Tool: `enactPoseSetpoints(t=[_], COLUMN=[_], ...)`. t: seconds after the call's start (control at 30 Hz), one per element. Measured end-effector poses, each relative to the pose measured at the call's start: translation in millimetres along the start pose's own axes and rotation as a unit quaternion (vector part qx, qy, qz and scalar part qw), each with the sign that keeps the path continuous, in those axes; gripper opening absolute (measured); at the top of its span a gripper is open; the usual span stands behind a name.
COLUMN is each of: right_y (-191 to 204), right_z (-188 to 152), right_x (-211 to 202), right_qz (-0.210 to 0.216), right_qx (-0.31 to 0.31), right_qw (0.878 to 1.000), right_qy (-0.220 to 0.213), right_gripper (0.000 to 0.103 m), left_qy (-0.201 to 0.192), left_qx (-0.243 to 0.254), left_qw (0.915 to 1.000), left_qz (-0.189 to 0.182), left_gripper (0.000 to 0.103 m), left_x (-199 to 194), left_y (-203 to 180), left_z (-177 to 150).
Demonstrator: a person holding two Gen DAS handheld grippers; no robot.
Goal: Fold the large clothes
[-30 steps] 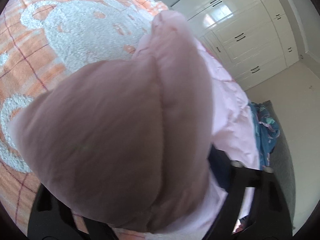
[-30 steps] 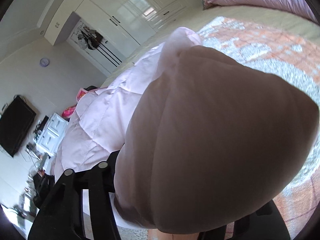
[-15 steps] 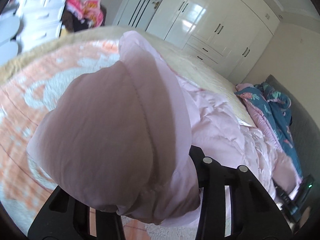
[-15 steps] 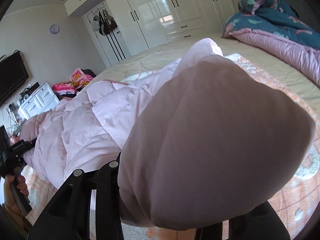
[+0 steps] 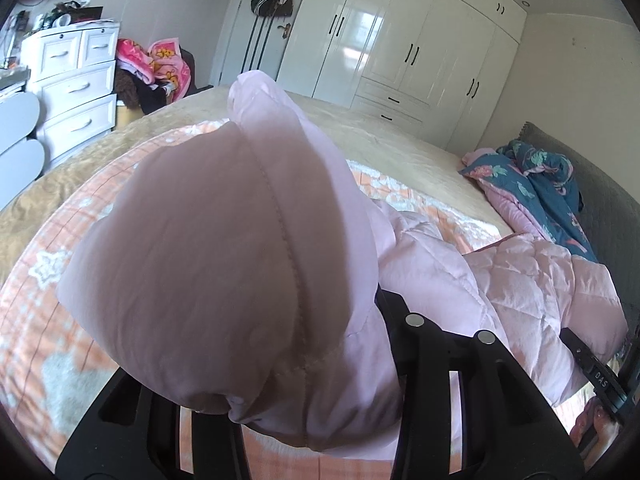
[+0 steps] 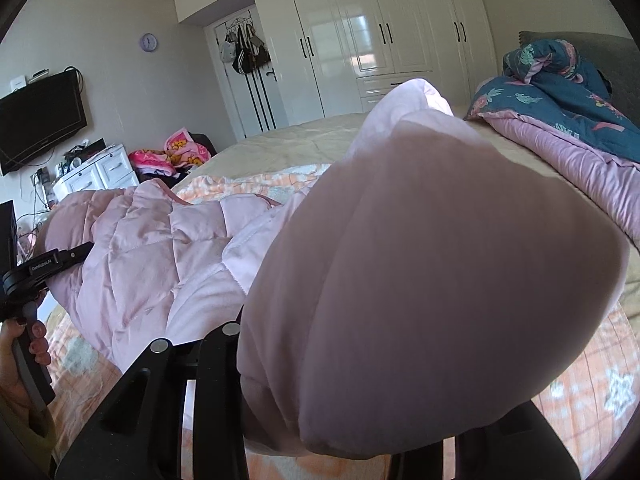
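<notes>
Lifted higher, pink jacket hides fingertips of both tools, each clamped on it.

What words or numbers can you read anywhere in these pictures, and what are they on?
"DAS": on the black right gripper body, seen in the left wrist view; letters may continue out of sight.
"GenRobot.AI", small and hard to read: on the black left gripper body, in the right wrist view.
Purple wall clock: numbers too small to read.

Quilted matt cloth jacket (puffy), fleecy blanket, glossy white wardrobe doors.
</notes>
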State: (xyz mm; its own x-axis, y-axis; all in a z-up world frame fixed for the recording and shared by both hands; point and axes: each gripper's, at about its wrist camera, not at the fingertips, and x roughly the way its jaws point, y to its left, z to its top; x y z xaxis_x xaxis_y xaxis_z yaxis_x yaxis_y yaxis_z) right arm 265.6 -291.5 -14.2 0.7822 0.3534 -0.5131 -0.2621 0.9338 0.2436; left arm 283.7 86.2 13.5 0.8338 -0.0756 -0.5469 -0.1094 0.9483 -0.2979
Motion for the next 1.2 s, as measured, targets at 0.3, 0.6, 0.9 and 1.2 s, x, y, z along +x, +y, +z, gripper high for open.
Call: enactPoseSetpoints(t=[0.3, 0.6, 0.9, 1.2], right_y=[0.4, 2.3, -10.3, -32.8], right_z=[-29.9, -46.2, -73.3, -96.1], right_x=[-40.0, -68.9, -79.4, -62.6], right_qz=[0.000, 0.000, -0.007, -0.017], right_qx=[0.022, 0.041, 0.087, 0.158], right_qw=[1.000, 0.998, 0.993, 0.979], right_qy=[0.021, 0.044, 0.075, 0.125], right_gripper=[0.034, 0.034, 0.038, 0.048], left_qy=[0.018, 0.030, 0.061, 0.081], left_qx=[0.012, 0.018, 0.013, 0.002], left_qw=[0.9998, 0.9994, 0.9980, 0.9965], left_qz=[0.002, 0.002, 0.010, 0.017], left_gripper=[0.032, 0.032, 0.035, 0.039], left_x=[-36.0, -64.9, -73.5, -63.5], left_y=[8.5, 14.7, 26.5, 42.0], left_z=[-26.8, -49.1, -79.8, -96.6])
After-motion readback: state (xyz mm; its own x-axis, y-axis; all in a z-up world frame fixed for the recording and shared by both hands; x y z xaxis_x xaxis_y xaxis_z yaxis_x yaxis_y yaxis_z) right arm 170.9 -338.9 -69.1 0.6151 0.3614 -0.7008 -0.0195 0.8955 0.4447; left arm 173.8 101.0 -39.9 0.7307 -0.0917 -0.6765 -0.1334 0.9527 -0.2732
